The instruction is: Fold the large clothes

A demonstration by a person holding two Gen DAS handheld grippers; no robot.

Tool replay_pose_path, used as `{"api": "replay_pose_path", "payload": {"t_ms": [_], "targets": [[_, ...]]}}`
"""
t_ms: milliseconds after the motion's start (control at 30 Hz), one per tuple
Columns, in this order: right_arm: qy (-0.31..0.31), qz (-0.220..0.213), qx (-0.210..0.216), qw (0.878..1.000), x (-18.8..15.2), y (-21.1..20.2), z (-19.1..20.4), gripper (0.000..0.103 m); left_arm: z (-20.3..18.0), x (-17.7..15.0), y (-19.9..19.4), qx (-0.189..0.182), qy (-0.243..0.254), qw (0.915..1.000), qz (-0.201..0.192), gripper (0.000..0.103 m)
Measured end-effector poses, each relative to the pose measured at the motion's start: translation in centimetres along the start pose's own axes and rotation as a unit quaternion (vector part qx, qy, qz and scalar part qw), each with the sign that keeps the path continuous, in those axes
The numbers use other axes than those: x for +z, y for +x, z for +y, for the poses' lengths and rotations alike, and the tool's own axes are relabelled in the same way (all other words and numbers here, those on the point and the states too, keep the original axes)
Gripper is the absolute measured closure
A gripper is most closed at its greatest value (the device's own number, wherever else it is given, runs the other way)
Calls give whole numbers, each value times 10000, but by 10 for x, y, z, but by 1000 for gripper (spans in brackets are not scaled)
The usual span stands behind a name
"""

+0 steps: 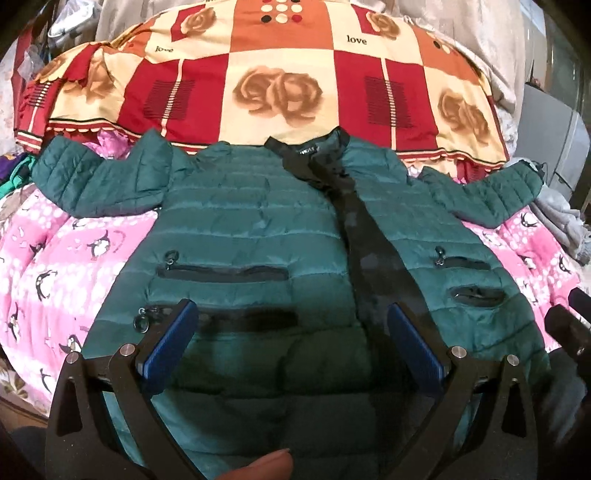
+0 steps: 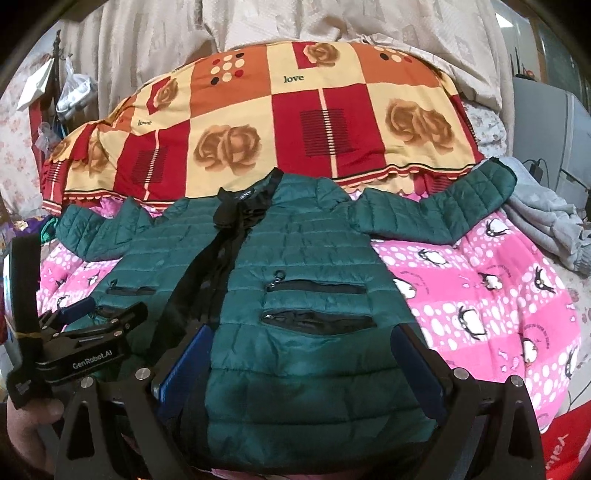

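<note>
A dark green quilted jacket [image 1: 251, 229] lies flat, front up, on a pink penguin blanket [image 1: 55, 266], sleeves spread to both sides. Its black zipper band [image 1: 351, 221] runs down the middle. My left gripper [image 1: 291, 325] is open and empty, above the jacket's lower left part. My right gripper [image 2: 303, 350] is open and empty, above the jacket [image 2: 295, 258] near its lower right pockets. The left gripper also shows in the right wrist view [image 2: 85, 317] at the lower left, over the jacket's other side.
A red, orange and cream rose-patterned quilt [image 1: 277, 85] is piled behind the jacket. Grey clothes [image 2: 546, 221] lie at the right edge of the bed. A curtain [image 2: 295, 22] hangs behind. The pink blanket [image 2: 480, 288] extends right of the jacket.
</note>
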State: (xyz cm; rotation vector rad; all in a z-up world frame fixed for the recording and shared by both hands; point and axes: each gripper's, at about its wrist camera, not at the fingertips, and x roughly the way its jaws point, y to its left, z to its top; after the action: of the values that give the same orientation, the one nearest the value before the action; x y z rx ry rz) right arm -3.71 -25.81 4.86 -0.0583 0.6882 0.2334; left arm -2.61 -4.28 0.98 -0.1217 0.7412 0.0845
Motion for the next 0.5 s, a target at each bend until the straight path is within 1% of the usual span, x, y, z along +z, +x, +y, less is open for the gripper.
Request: {"api": "replay_pose_path", "payload": {"t_ms": [167,333,500], "targets": [[-219,-21,-209,9995,-1,3,11,6,1,3,2,-232,-92,9996,133,0],[-124,42,-286,9995,1,6,8,6,5,3,-1,-258,-104,9995,126,0],[-127,60,-278,9995,0,4,10,6,10,2,-2,-220,-158,9996,116,0]]}}
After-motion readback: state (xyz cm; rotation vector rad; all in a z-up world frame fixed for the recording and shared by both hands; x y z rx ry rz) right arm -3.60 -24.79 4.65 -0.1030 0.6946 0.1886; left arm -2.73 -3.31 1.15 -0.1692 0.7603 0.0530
